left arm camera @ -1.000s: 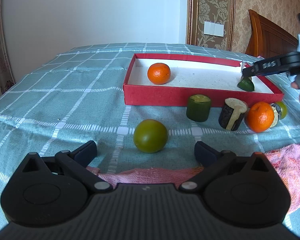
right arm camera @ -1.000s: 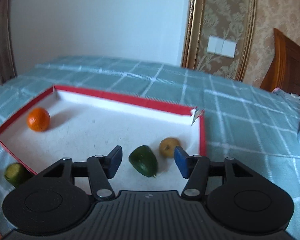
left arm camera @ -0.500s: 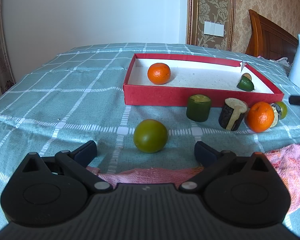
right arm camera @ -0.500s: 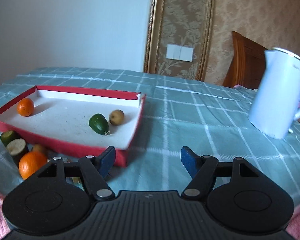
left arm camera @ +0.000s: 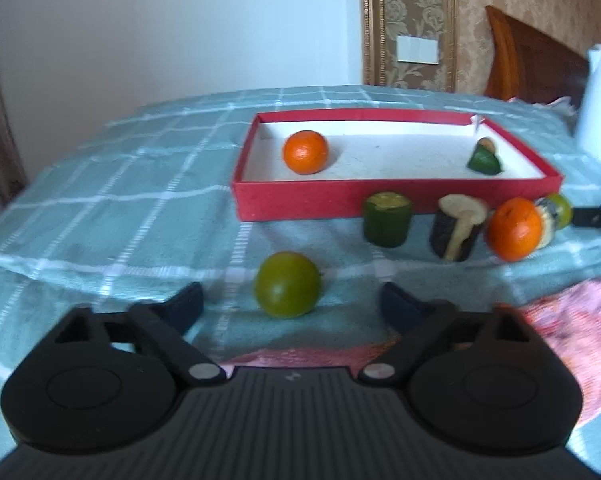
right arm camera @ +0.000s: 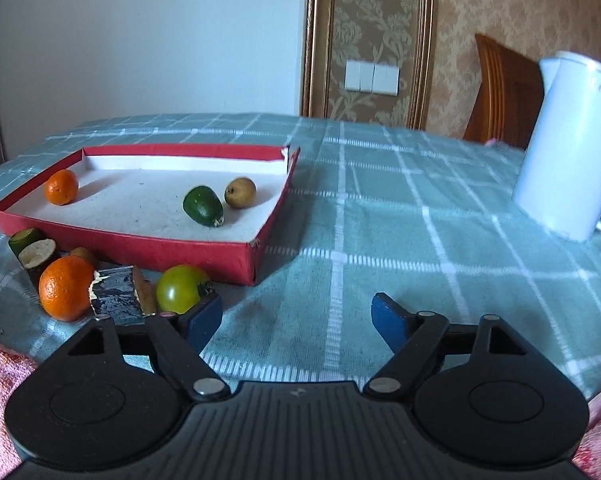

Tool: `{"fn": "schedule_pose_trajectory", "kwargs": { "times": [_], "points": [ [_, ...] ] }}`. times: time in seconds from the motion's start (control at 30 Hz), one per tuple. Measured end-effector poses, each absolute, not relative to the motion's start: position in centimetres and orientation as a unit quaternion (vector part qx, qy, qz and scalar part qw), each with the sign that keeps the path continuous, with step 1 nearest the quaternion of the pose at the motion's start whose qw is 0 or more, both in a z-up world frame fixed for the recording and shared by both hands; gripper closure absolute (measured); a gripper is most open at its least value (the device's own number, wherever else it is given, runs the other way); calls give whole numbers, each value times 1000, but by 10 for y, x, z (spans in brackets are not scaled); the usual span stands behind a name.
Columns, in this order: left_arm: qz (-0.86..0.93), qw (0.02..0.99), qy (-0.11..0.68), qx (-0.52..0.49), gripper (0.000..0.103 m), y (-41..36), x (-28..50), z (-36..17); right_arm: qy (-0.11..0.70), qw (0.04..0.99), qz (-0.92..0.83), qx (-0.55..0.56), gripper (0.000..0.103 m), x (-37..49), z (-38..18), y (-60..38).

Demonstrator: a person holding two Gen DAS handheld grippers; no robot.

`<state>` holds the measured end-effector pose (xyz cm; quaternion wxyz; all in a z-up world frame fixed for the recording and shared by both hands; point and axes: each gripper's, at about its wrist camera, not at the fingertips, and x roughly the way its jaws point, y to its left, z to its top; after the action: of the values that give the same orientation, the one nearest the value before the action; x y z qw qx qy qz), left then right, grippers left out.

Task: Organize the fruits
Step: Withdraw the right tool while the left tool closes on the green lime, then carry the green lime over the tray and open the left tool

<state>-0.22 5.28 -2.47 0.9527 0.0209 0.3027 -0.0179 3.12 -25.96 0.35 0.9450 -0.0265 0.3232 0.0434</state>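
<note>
A red box (left arm camera: pixel 320 202) (right arm camera: pixel 148 250) with a white floor holds an orange (left arm camera: pixel 305 152) (right arm camera: pixel 61 187), a dark green avocado (left arm camera: pixel 483 162) (right arm camera: pixel 202 205) and a small brown fruit (right arm camera: pixel 240 192). In front of it lie a green round fruit (left arm camera: pixel 287 289), a green cut piece (left arm camera: pixel 387 219), a dark cut piece (left arm camera: pixel 456 232), a second orange (left arm camera: pixel 514 234) (right arm camera: pixel 66 288) and a green tomato (right arm camera: pixel 180 288). My left gripper (left arm camera: pixel 292 306) is open and empty, the green round fruit just ahead between its fingers. My right gripper (right arm camera: pixel 296 320) is open and empty over the cloth, right of the tomato.
A white kettle (right arm camera: pixel 568 144) (left arm camera: pixel 600 104) stands at the right on the teal checked cloth (right arm camera: pixel 380 208). A pink towel (left arm camera: pixel 572 320) (right arm camera: pixel 0 376) lies at the near edge. A wooden headboard (right arm camera: pixel 504 88) stands behind the kettle.
My right gripper has pulled back out of the box, leaving the avocado inside, and now sits low near the tomato. My left gripper has moved closer to the green round fruit.
</note>
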Motion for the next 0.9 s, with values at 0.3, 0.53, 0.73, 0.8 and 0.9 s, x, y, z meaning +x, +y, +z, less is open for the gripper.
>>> {"fn": "schedule_pose_trajectory", "kwargs": {
  "times": [0.3, 0.53, 0.73, 0.8, 0.9],
  "points": [
    [-33, 957, 288, 14, 70, 56, -4, -24, 345, 937, 46, -15, 16, 36, -1, -262],
    [-33, 960, 277, -2, 72, 60, -7, -23, 348, 936, 48, -18, 14, 36, -1, -261],
    [-51, 968, 246, -19, 72, 65, -4, 3, 348, 936, 48, -18, 13, 37, -1, -261],
    [-58, 969, 238, -21, 72, 66, 4, 14, 348, 936, 48, -18, 13, 36, -1, -261],
    [-61, 971, 229, -20, 72, 64, 21, 25, 348, 936, 48, -18, 13, 37, -2, -260]
  ]
}}
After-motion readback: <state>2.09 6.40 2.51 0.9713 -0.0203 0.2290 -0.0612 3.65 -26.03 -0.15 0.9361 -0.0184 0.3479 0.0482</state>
